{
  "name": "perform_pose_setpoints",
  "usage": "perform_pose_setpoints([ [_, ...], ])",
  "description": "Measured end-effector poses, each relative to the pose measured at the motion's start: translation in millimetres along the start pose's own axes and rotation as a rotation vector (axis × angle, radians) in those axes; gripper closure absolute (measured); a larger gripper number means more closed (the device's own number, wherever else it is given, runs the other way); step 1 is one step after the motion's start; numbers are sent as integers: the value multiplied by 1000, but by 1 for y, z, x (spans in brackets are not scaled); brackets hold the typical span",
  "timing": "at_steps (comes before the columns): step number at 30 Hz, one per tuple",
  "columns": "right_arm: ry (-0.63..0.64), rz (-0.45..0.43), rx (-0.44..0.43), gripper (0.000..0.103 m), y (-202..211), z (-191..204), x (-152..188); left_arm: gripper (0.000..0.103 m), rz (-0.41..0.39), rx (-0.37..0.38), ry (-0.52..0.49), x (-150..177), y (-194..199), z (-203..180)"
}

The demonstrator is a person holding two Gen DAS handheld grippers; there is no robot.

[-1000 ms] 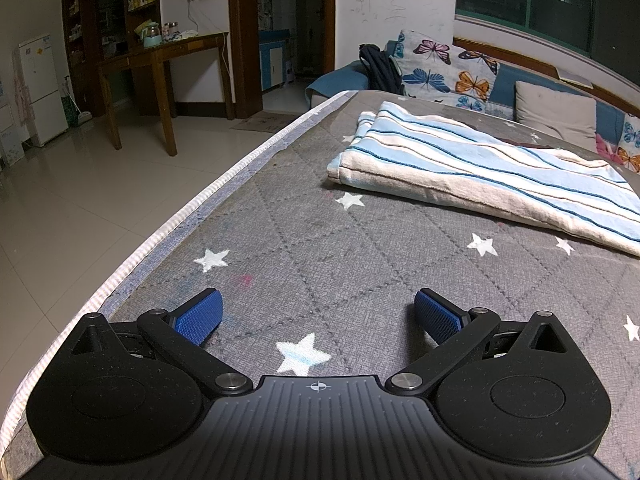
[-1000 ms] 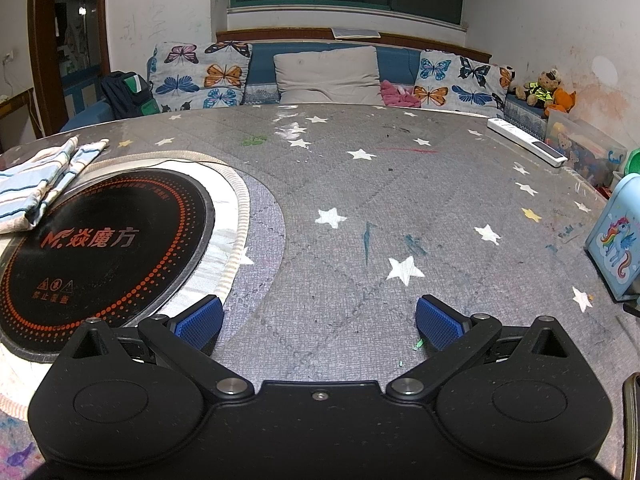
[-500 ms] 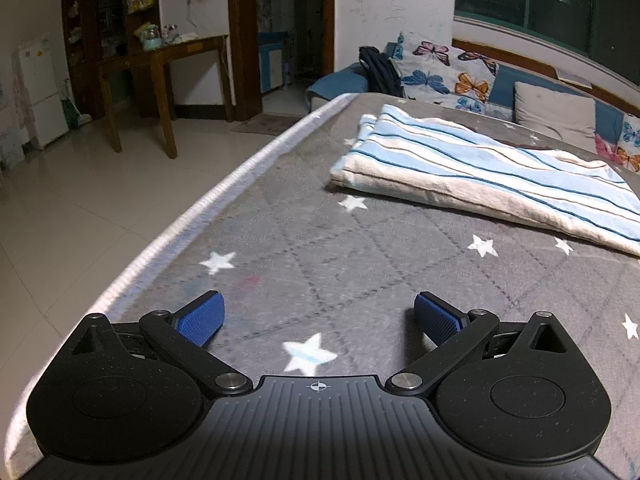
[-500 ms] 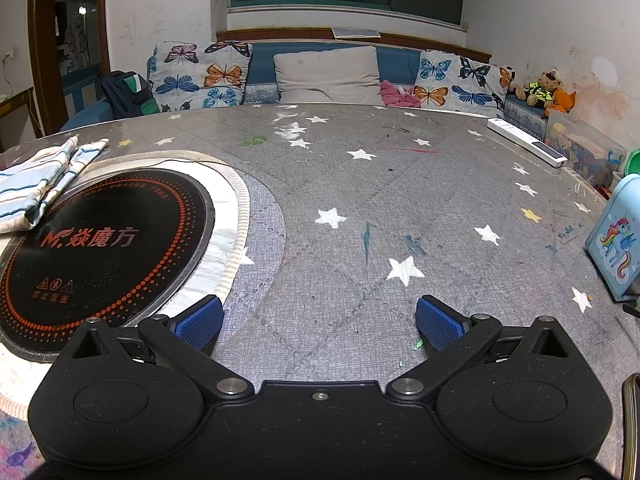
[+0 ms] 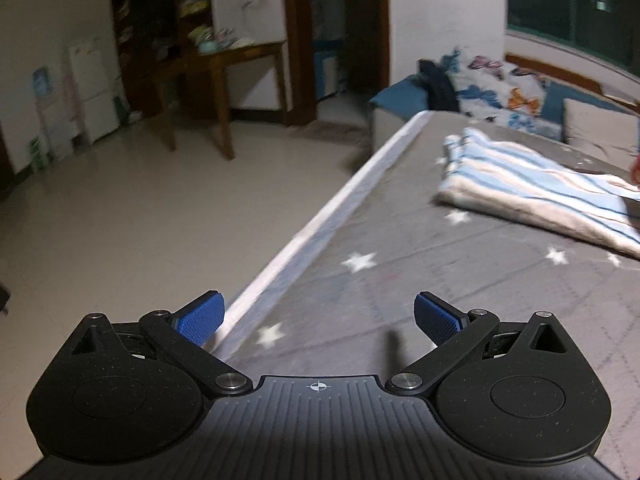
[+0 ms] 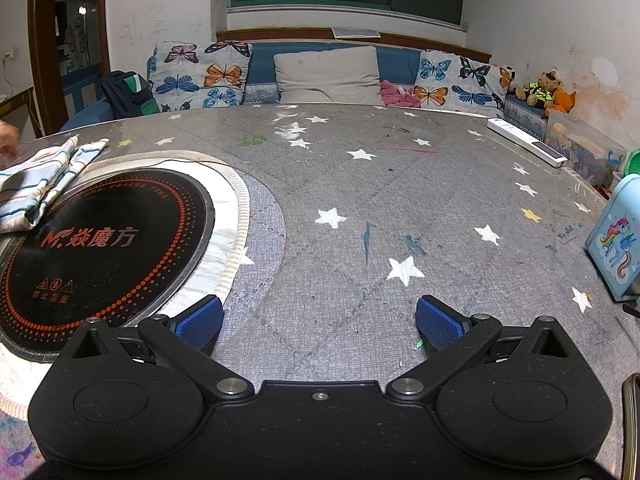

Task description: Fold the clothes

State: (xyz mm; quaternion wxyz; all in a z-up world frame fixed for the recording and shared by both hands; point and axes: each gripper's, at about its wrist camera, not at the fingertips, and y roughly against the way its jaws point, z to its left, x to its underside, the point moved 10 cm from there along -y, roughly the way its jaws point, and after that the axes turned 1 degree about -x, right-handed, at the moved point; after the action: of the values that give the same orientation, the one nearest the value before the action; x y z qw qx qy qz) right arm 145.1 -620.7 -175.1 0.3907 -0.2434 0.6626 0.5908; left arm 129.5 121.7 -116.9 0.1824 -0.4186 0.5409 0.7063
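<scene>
Left wrist view: the left tool (image 5: 318, 318) sits low over the desk (image 5: 460, 300), jaws spread wide, nothing between the blue pads, and its left pad hangs out past the desk's pale left edge (image 5: 320, 220), over the tiled floor (image 5: 140, 220). The picture is blurred. Up ahead and to the right lies the striped cloth (image 5: 540, 188), folded flat on the grey star-patterned cover, near the left edge and well apart from the tool. At the far right of the frame a sliver of skin shows beside the cloth; too little to say what it is.

Over to the right wrist view: the right tool (image 6: 320, 322) is just as wide open and holds nothing, hovering low above the desk's near side. To its left sits the round black hotplate (image 6: 104, 240) set in a white ring, and the striped cloth's end (image 6: 40, 184) overlaps the hotplate's far left rim. A white power strip (image 6: 526, 147) lies along the far right edge, and a blue unicorn box (image 6: 616, 248) stands at the right edge. Beyond the far edge runs a sofa with butterfly cushions (image 6: 200, 76).
</scene>
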Motion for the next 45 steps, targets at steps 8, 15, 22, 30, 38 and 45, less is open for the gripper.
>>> perform_pose_setpoints([
  [8,0,0,0,0,0,0,0,0,-8,-73,-7,-8,0,13],
  [15,0,0,0,0,0,0,0,0,5,-73,-28,-6,0,13],
  [22,0,0,0,0,0,0,0,0,-37,-21,-37,-9,24,15],
  [30,0,0,0,0,0,0,0,0,-88,54,-7,-13,58,28],
  [38,0,0,0,0,0,0,0,0,-123,107,-71,-2,85,26],
  [45,0,0,0,0,0,0,0,0,-128,144,-104,8,98,12],
])
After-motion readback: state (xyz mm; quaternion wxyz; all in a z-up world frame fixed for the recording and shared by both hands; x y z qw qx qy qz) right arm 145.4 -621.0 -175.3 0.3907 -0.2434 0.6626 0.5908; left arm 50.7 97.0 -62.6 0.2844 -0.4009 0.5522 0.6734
